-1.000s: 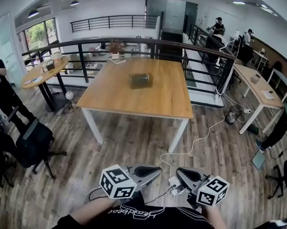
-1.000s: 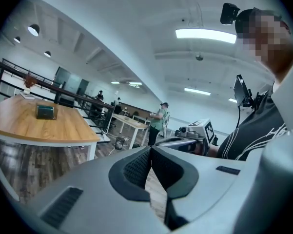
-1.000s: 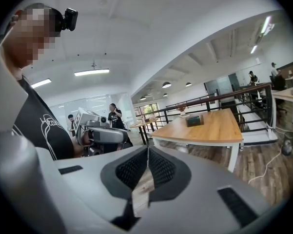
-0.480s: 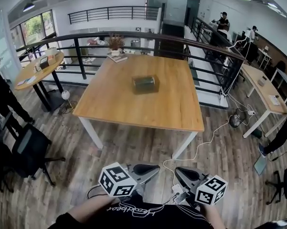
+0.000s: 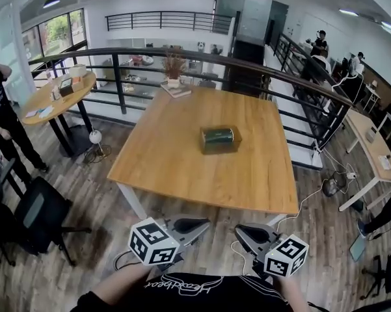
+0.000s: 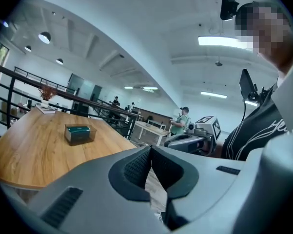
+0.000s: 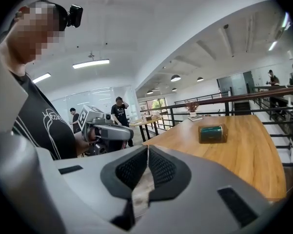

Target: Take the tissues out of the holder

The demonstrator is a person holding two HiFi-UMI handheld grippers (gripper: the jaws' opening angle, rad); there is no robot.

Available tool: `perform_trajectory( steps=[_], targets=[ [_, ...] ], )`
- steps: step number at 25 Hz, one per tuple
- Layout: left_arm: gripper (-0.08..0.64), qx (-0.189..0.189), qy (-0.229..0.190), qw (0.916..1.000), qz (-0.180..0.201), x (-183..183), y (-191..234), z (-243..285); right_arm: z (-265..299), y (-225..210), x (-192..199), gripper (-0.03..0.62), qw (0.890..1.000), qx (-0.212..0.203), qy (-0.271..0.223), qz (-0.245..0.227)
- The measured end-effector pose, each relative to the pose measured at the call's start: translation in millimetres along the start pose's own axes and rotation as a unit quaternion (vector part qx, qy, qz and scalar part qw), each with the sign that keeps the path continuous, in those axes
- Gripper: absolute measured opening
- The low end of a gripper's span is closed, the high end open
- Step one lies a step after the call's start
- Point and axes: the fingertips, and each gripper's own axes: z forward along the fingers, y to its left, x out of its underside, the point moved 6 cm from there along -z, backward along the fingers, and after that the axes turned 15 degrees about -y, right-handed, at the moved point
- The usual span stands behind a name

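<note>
Holder [image 5: 220, 139]: one; tools [image 5: 203, 223] [image 5: 239, 229]: two.

- 2 grippers: left gripper [image 5: 205, 223] and right gripper [image 5: 238, 229], side by side
- 1 tissue holder [image 5: 220, 139], straight ahead of both
- 1 square wooden tabletop [image 5: 175, 168] under it
- 1 round table [image 5: 52, 96], way off left of the left gripper
- 1 potted plant [image 5: 174, 65], far ahead
- at least 3 bystanders: person in black [image 5: 0, 106] off left, second person [image 5: 320, 43] and third person [image 5: 359, 62] far ahead-right of the right gripper
</note>
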Motion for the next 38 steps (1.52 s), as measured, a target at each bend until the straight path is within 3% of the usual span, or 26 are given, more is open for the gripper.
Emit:
perform_trajectory(
  steps=[10,16,29,38],
  targets=[
    [0.012,-0.002,-0.033,0.9994,0.011,-16,44,0,53,-23,-15,0.018,0.998,-0.027,0.030,-0.039],
    [0.012,-0.015,-0.029,0.9993,0.017,-24,76,24,80,-48,-15,0.018,0.995,-0.086,0.040,-0.025],
    [0.012,-0.046,0.008,0.9987,0.022,-41,181,122,149,-195,-33,0.018,0.994,-0.107,0.022,0.002],
    [0.012,-0.068,0.015,0.9974,-0.019,-32,271,177,207,-286,-25,0.018,0.993,-0.105,0.054,0.025]
  ],
)
